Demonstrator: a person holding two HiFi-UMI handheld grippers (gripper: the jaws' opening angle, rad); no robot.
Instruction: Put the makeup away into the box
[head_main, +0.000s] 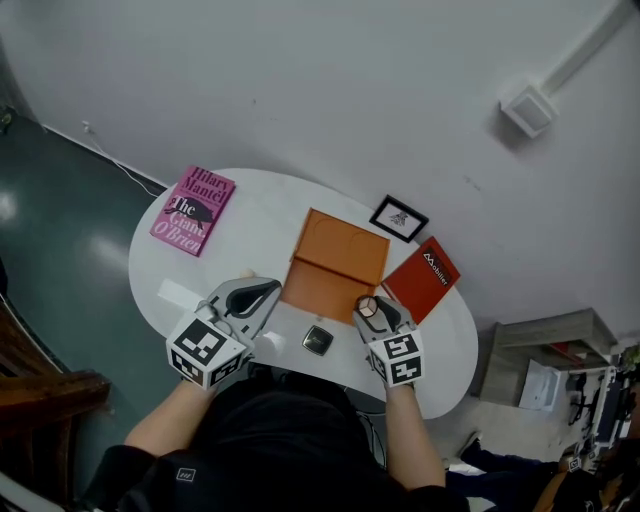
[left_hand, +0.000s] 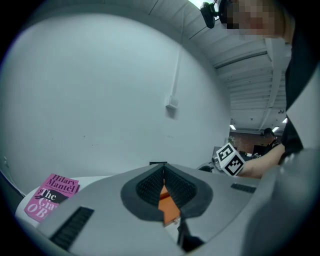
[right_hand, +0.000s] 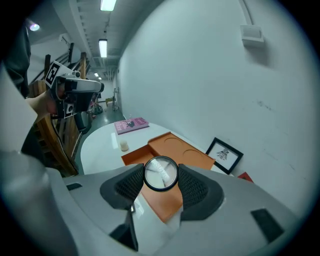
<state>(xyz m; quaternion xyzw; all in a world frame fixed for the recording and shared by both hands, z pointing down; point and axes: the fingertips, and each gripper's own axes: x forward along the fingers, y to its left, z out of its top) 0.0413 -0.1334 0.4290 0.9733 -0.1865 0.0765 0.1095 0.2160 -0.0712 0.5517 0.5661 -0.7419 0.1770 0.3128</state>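
Round compact (right_hand: 161, 173) held near the box (head_main: 335, 262)
The right gripper (head_main: 378, 312) clamps the compact; the left gripper (left_hand: 164, 187) has its jaws together, gripping nothing.

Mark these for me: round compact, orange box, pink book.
round compact (right_hand: 160, 174), right gripper view, centre of its round face.
orange box (head_main: 320, 291), head view, bare floor of the open base.
pink book (head_main: 193, 210), head view, middle of the front cover.

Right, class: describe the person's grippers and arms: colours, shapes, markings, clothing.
The left gripper and right gripper are light grey, with tapered jaws lined by black ribbed pads. Each carries a white cube with black square markers. The person wears a black top.
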